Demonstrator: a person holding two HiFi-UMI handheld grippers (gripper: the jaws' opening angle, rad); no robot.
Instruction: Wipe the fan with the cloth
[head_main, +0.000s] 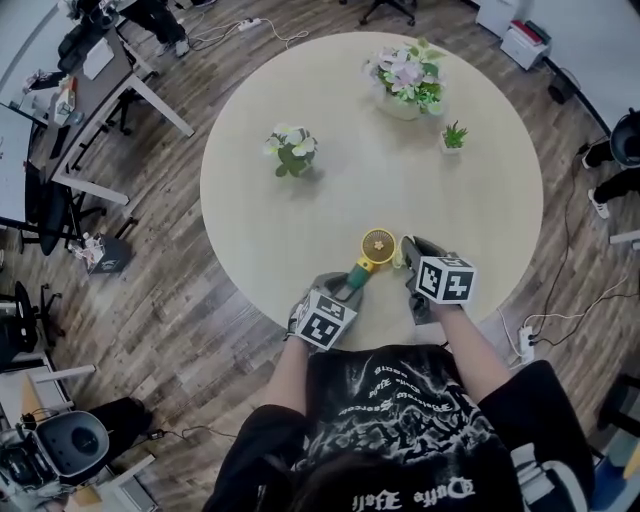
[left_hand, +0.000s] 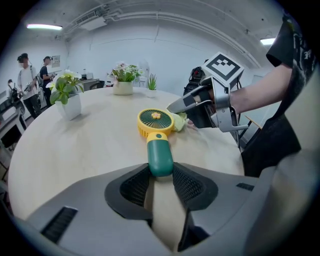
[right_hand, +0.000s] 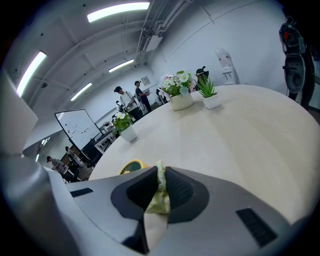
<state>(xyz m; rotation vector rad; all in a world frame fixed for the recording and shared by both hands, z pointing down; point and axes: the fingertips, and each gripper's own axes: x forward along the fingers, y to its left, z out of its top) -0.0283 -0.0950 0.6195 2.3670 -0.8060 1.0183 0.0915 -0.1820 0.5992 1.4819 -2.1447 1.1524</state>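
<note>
Grippers set for wiping at the near table edge
The left gripper clamps the green handle of the small yellow-headed plastic fan lying on the round pale table; the right gripper pinches a crumpled pale-green cloth beside its grille. Keep the handle pinned and sweep lightly across the grille.
</note>
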